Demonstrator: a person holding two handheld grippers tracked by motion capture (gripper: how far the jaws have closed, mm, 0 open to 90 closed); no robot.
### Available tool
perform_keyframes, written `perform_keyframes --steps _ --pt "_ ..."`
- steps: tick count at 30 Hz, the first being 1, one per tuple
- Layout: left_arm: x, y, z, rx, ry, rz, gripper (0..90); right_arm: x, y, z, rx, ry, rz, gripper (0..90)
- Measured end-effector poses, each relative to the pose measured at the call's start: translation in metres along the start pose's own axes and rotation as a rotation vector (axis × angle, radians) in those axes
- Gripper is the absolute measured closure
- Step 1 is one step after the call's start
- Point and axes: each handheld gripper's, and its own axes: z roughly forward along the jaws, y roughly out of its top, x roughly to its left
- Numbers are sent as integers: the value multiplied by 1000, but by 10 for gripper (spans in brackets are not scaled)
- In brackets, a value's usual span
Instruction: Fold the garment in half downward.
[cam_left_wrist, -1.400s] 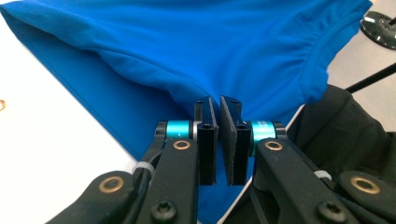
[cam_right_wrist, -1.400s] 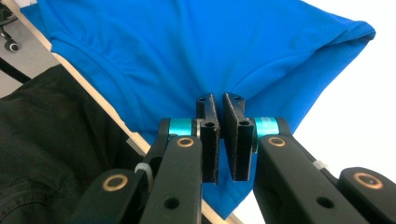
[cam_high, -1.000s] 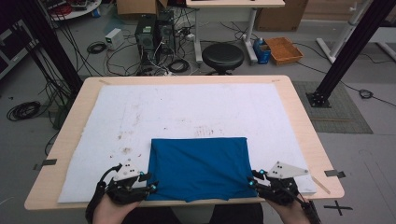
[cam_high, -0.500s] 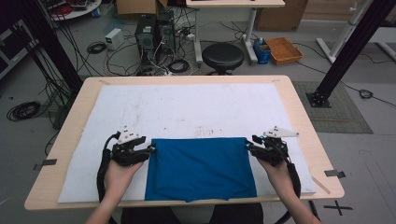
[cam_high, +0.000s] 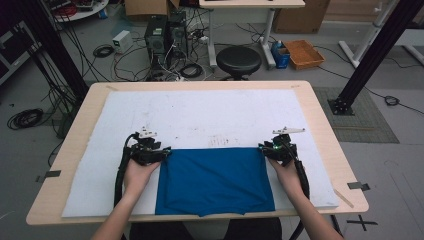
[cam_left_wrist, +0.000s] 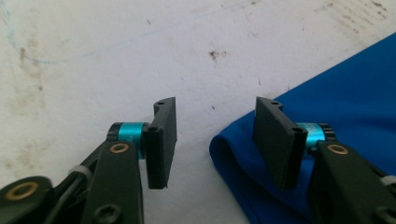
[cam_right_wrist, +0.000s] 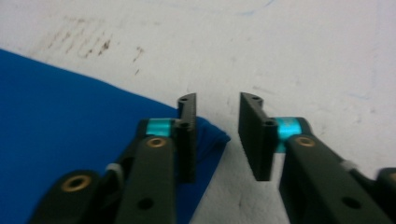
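A blue cloth lies folded flat on the white mat, reaching the table's near edge. My left gripper sits at the cloth's far left corner and my right gripper at its far right corner. In the left gripper view the left gripper is open, with one jaw over the rolled edge of the blue cloth and the other over bare mat. In the right gripper view the right gripper is open too; the corner of the blue cloth pokes into the gap between its jaws.
The wooden table carries the stained white mat, bare beyond the cloth. Behind the table stand a black stool, computer cases and tangled cables on the floor. A black frame post rises at the right.
Both hands moved forward from the cloth's near corners to its far corners. The cloth's outline looks the same.
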Motion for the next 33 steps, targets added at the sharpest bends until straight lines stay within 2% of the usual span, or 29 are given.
perform_keyframes --steps 2,3,5,7,9,14,16,19,23,26,30,33 --pt "-2 -2 -1 -5 -2 26 635 1 -2 2 4 -11 -24 817" --pt "-1 -2 -1 3 -17 39 715 1 -2 1 3 -7 -29 837" --pt "-2 -2 -1 -1 -33 39 806 0 -1 0 3 -2 -29 857" --pt "-4 -2 -1 0 -24 61 849 -3 -2 0 -3 7 -30 859" --pt "-5 -1 -1 -3 -19 72 859 -4 -2 -2 -12 9 -33 863" --pt "-2 2 -2 -21 -21 71 864 -6 2 -4 -30 14 -39 864" --pt "0 6 -1 -32 -28 55 864 -7 5 -3 -46 16 -67 864" --pt "3 15 2 -28 -26 60 864 -11 13 1 -47 17 -78 863" --pt "9 25 9 -34 -28 57 864 -17 21 7 -49 8 -59 863" --pt "9 29 13 -30 -16 91 864 -20 25 11 -47 -4 -56 863" --pt "12 30 19 -42 -13 91 864 -19 27 12 -51 -12 -57 862" --pt "13 30 21 -33 -12 96 864 -20 27 13 -46 -8 -64 861"
